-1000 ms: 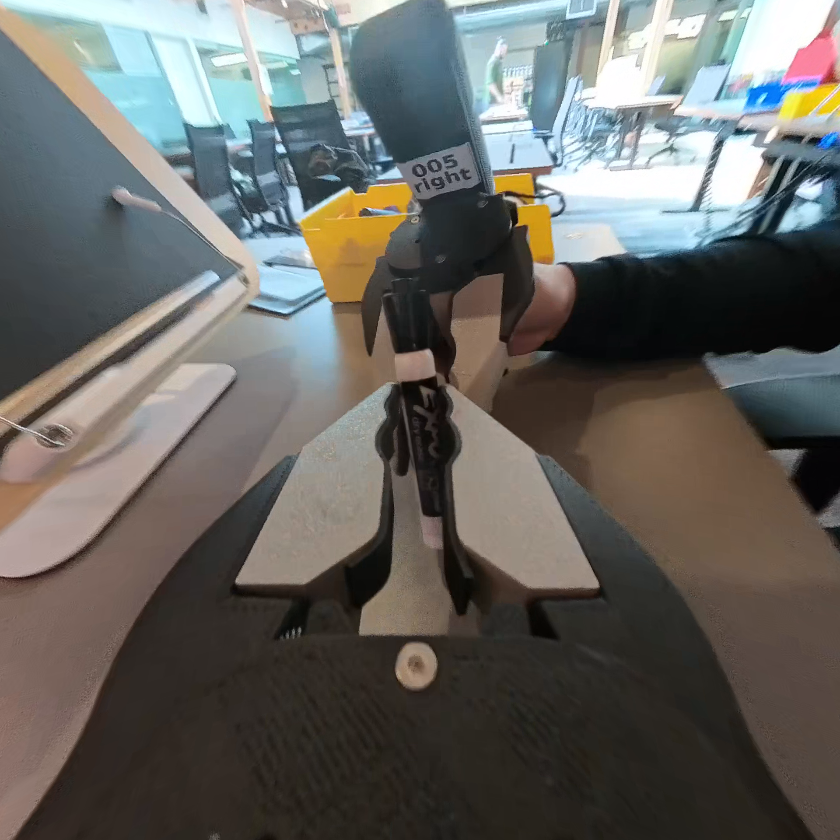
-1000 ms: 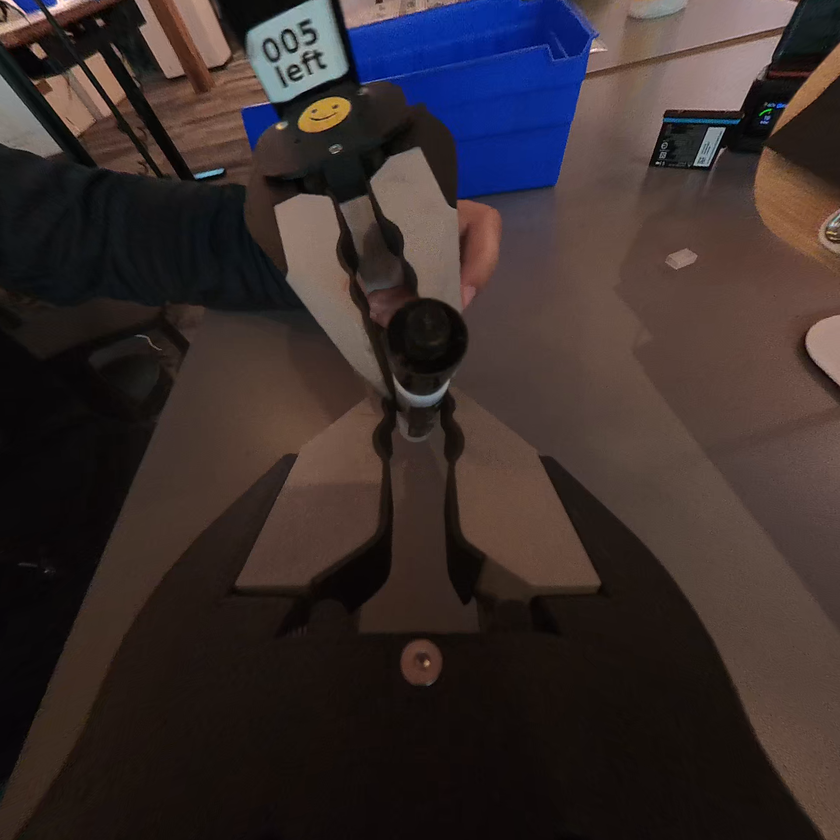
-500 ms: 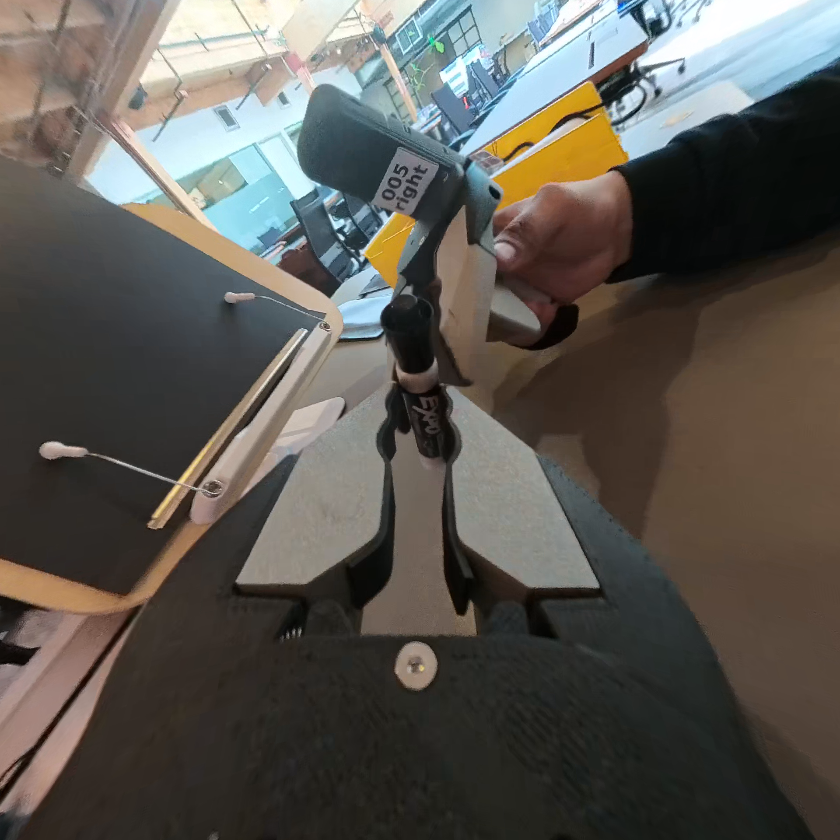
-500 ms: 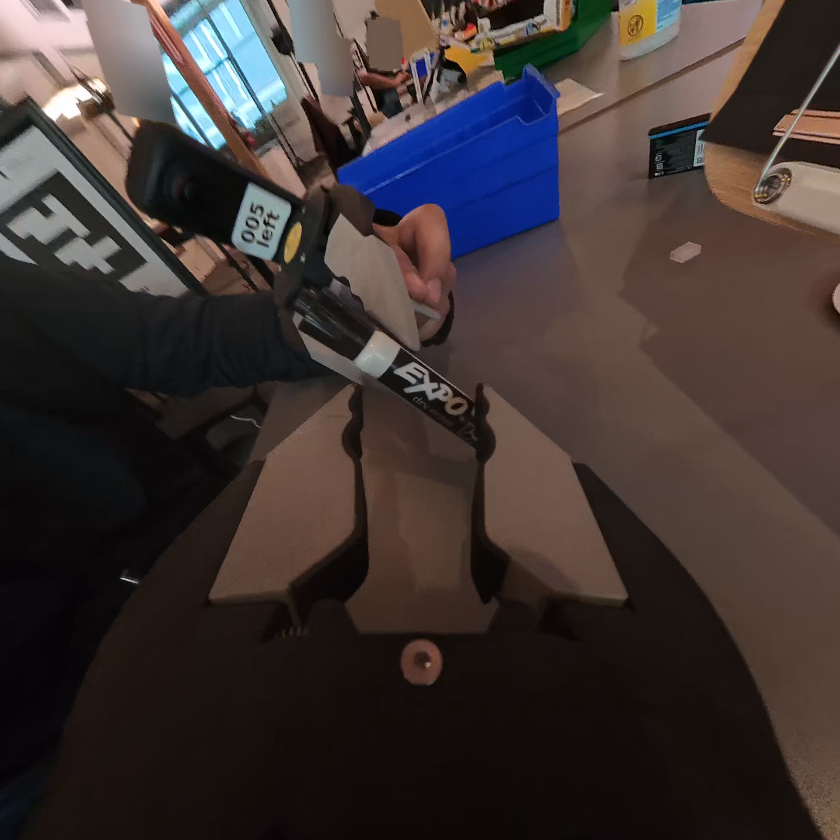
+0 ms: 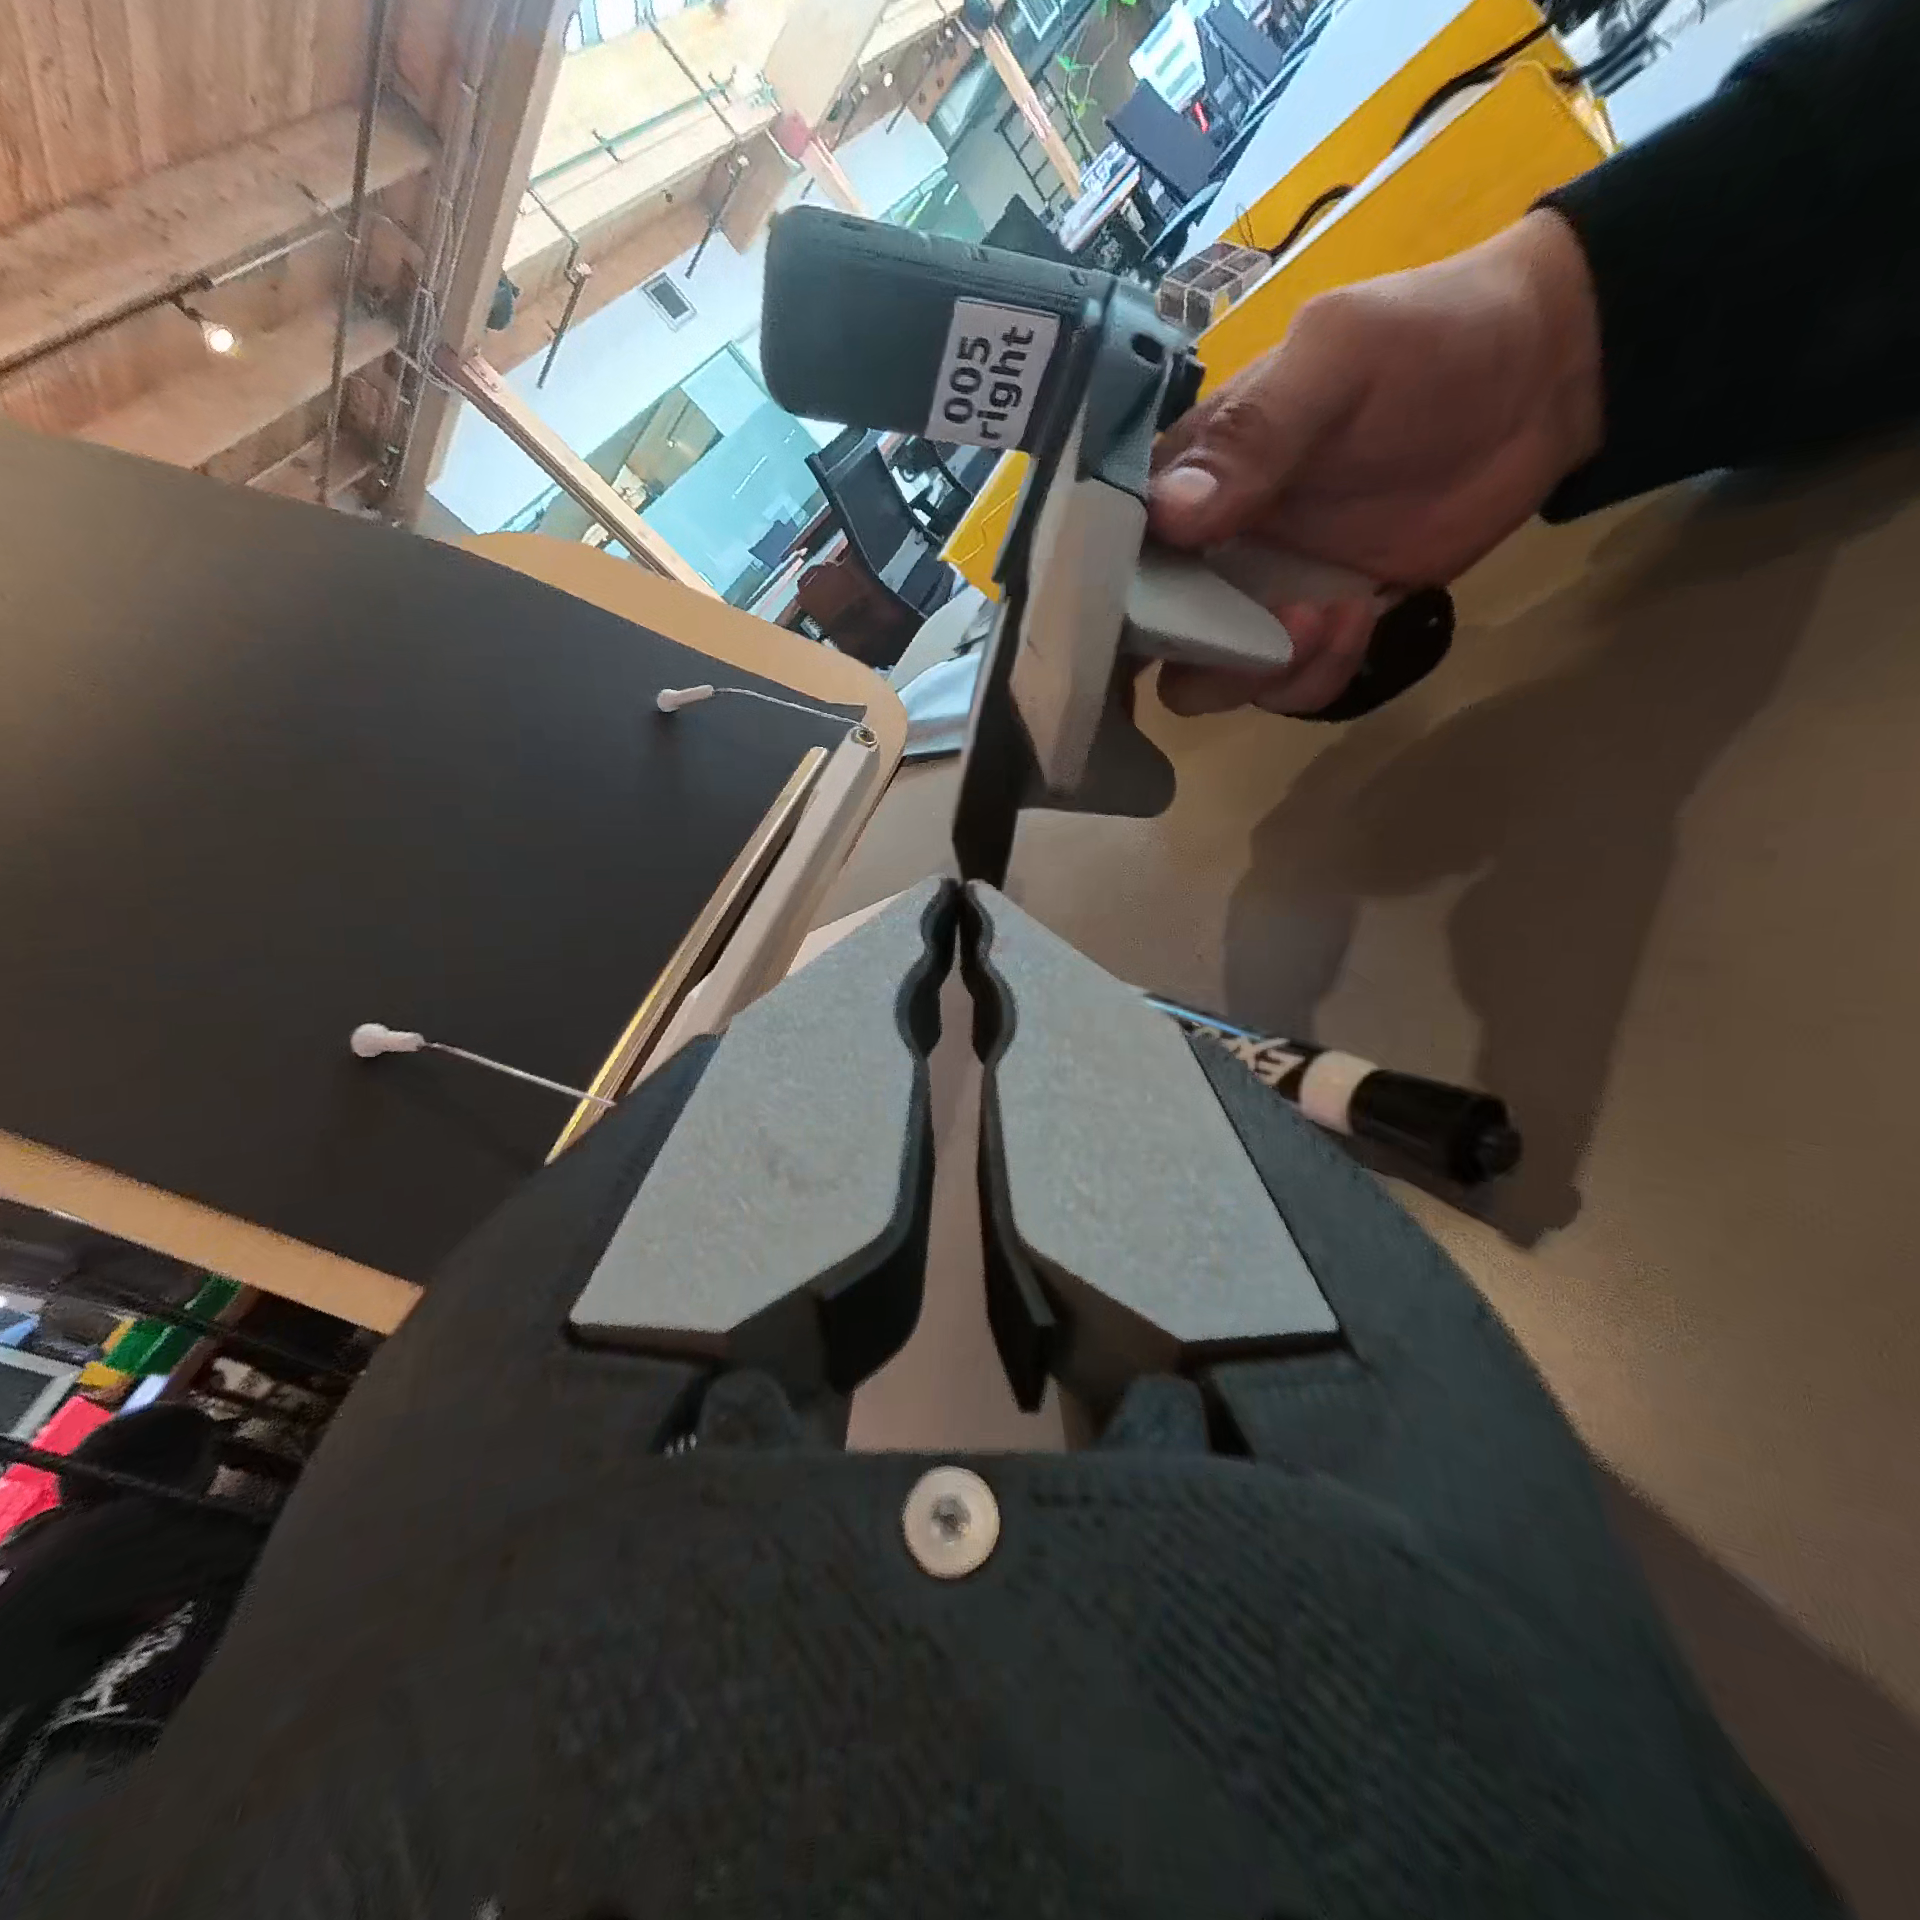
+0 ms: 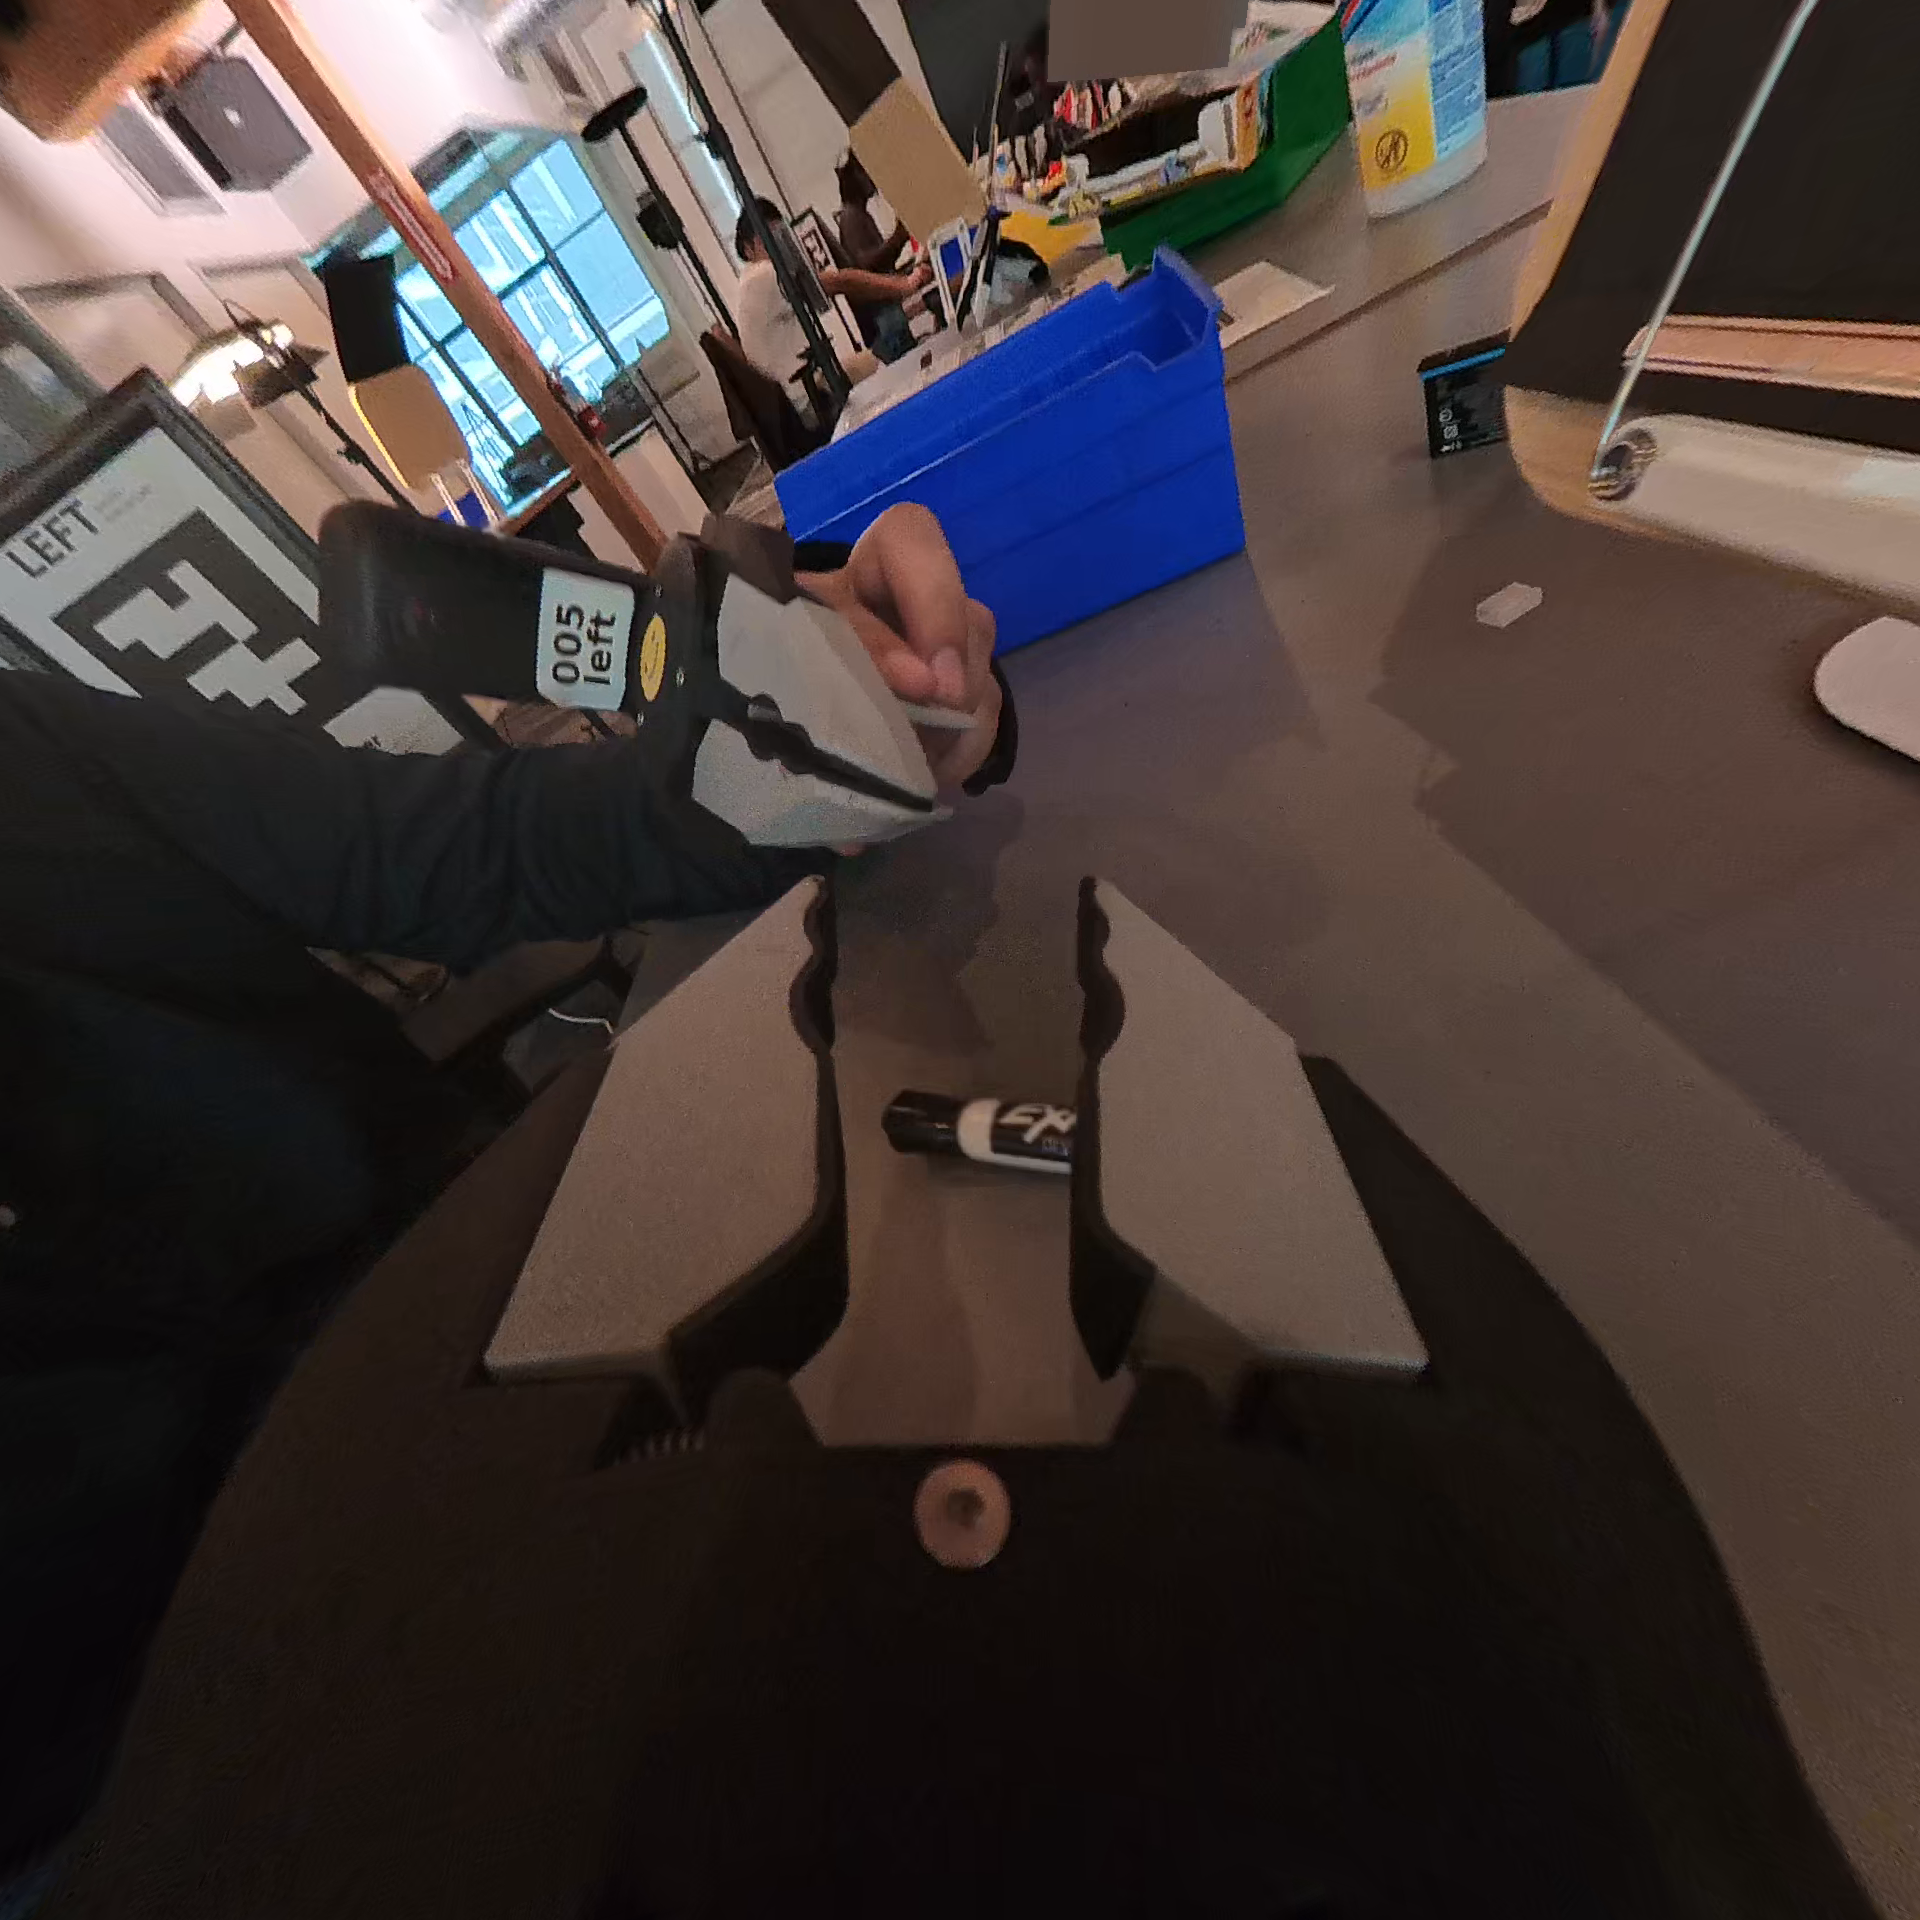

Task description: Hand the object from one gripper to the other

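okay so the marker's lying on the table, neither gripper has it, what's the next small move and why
Probably lower the open right gripper straight down over the marker and close. The marker lies flat on the table between its fingers, while the left gripper is shut and empty.

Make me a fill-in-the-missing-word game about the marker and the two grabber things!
1. The black marker lies on the ____.
2. The right gripper has its fingers ____.
3. The left gripper has its fingers ____.
4. The bin behind the left gripper is coloured ____.

Missing words: table; open; shut; blue
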`<state>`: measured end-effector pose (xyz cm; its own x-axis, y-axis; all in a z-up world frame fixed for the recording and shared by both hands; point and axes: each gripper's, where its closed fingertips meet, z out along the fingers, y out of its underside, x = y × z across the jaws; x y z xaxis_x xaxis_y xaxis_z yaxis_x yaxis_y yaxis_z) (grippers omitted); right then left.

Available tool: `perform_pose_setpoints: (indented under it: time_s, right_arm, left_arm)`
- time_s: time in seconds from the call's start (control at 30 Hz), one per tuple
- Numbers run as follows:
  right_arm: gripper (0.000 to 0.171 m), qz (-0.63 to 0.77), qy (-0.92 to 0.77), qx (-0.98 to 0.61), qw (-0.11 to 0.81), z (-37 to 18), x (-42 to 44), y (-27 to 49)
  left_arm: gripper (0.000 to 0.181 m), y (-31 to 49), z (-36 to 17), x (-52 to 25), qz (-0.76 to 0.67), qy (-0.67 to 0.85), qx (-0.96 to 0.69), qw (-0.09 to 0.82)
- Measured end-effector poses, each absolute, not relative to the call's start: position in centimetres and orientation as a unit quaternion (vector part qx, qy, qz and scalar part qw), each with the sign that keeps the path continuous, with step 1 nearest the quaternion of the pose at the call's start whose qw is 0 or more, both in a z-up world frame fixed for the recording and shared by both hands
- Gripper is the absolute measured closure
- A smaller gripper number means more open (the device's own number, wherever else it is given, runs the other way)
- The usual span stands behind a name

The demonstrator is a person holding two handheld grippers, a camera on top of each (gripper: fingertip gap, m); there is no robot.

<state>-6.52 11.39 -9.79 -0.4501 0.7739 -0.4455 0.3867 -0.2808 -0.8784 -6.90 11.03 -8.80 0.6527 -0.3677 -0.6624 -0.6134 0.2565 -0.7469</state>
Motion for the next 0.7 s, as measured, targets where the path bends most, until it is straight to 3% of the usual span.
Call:
perform_pose_setpoints:
  time_s: [0.1,0.33,0.5,0.6,0.7]
  right_arm:
    - [0.147,0.608,-0.589,-0.509,0.158,-10.8,-7.1,11.0]
    - [0.124,0.478,-0.704,-0.496,0.173,-14.8,-6.5,9.8]
    - [0.121,0.442,-0.777,-0.418,0.159,-15.3,-4.0,7.7]
    - [0.123,0.364,-0.809,-0.413,0.206,-17.5,-4.4,8.9]
    - [0.113,0.311,-0.815,-0.426,0.24,-19.5,-5.8,9.7]
  left_arm:
    - [0.181,11.5,-10.4,-6.7,0.032,0.395,-0.642,0.656]
    - [0.181,13.4,-11.8,-10.4,0.041,0.319,-0.702,0.635]
    - [0.181,13.4,-11.9,-10.1,0.024,0.305,-0.712,0.632]
    - [0.177,13.5,-12.5,-9.9,0.034,0.316,-0.718,0.619]
    - [0.174,13.4,-12.7,-9.6,0.031,0.32,-0.72,0.614]
